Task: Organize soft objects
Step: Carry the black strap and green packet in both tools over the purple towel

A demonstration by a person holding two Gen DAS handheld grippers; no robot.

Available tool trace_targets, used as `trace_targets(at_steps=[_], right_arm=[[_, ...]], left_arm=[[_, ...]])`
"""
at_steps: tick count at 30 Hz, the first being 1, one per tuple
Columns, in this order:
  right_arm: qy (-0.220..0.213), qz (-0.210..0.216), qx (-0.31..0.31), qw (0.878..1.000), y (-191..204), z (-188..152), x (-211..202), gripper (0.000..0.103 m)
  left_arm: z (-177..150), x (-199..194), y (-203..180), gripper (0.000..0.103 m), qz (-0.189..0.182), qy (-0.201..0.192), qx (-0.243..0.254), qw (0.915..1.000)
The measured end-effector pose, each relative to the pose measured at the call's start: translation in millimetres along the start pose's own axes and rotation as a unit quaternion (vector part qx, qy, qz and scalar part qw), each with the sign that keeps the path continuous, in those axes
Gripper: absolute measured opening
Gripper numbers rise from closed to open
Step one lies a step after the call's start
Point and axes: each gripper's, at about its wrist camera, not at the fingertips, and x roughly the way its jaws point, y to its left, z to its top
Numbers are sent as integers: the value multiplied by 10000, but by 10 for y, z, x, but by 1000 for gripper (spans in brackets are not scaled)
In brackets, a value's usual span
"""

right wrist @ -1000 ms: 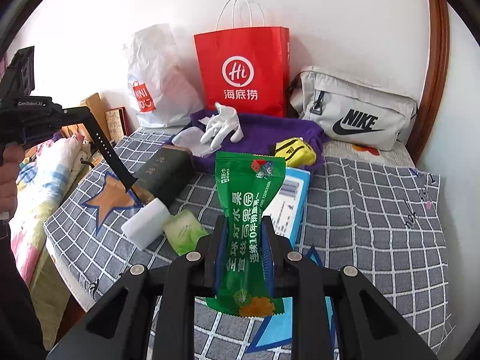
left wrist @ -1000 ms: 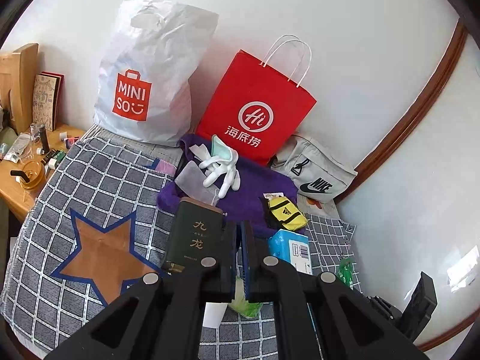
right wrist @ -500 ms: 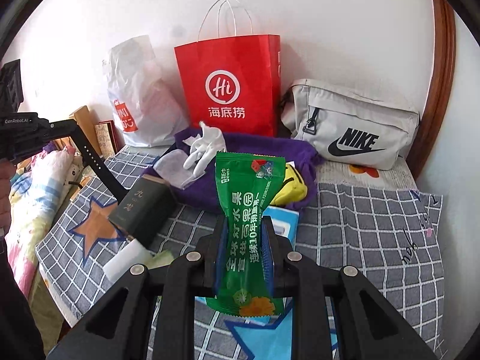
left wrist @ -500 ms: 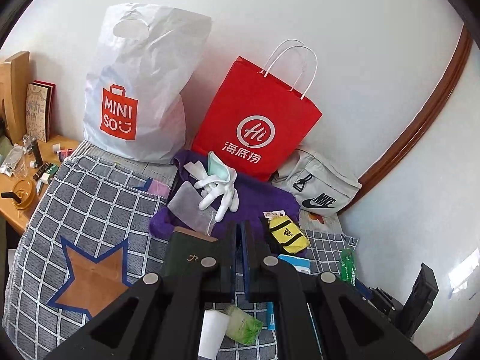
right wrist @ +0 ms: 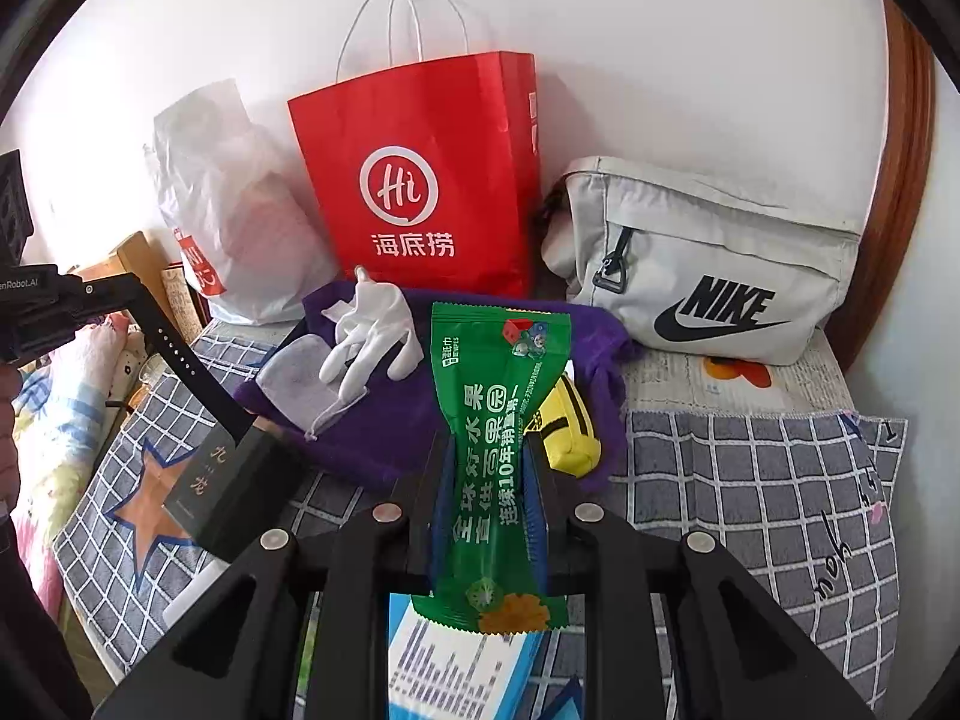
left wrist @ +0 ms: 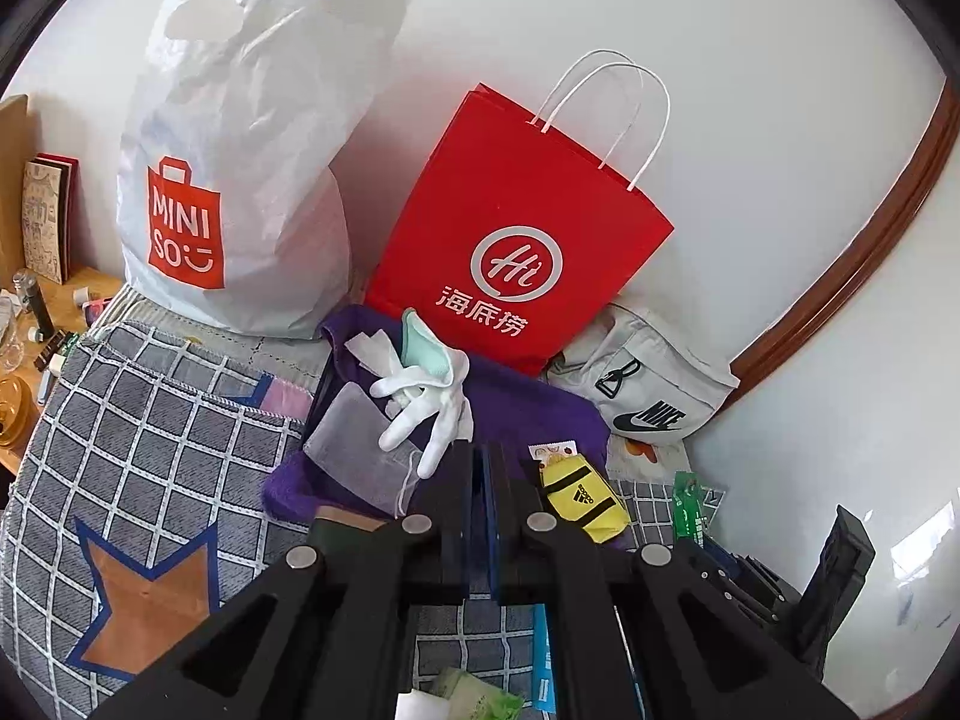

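My right gripper [right wrist: 489, 444] is shut on a green wet-wipes packet [right wrist: 498, 420], held upright above the bed. Behind it a purple towel [right wrist: 408, 420] carries white gloves [right wrist: 372, 330], a mesh pouch [right wrist: 300, 378] and a yellow pouch [right wrist: 570, 426]. In the left wrist view my left gripper [left wrist: 480, 450] is shut with nothing between its fingers, hovering over the near edge of the purple towel [left wrist: 516, 396], close to the white gloves [left wrist: 432, 402]. The yellow pouch [left wrist: 582, 498] lies just right of it. A dark green box [right wrist: 222, 486] sits under the left gripper's tip.
Against the wall stand a white Miniso bag [left wrist: 240, 180], a red paper bag [left wrist: 516, 228] and a grey Nike bag [right wrist: 708, 276]. A blue pack [right wrist: 456, 660] lies beneath my right gripper. A wooden side table [left wrist: 36, 324] with small items is at the left. The checked blanket [right wrist: 750, 480] covers the bed.
Both grippers have moved forward toward the bags at the wall, which now look larger. The green packet stays in the right gripper; the left stays shut and has passed over the dark box.
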Motion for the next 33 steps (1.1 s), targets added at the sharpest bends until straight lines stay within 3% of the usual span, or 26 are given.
trace_targets(at_steps=[19,26,33], right_arm=[[113,20,148,9998,-229,440,806,22],[217,-72,67,9997,-269,548,1070,22],[445,-105,104,9989,-383,570,1385,22]], left_arm=[[376,725,-268,4,-195,290,89,9994],[393,1050,-388,4,-514,503,79,9974],[349,1398,-247,4,-487,764,-40,9959]])
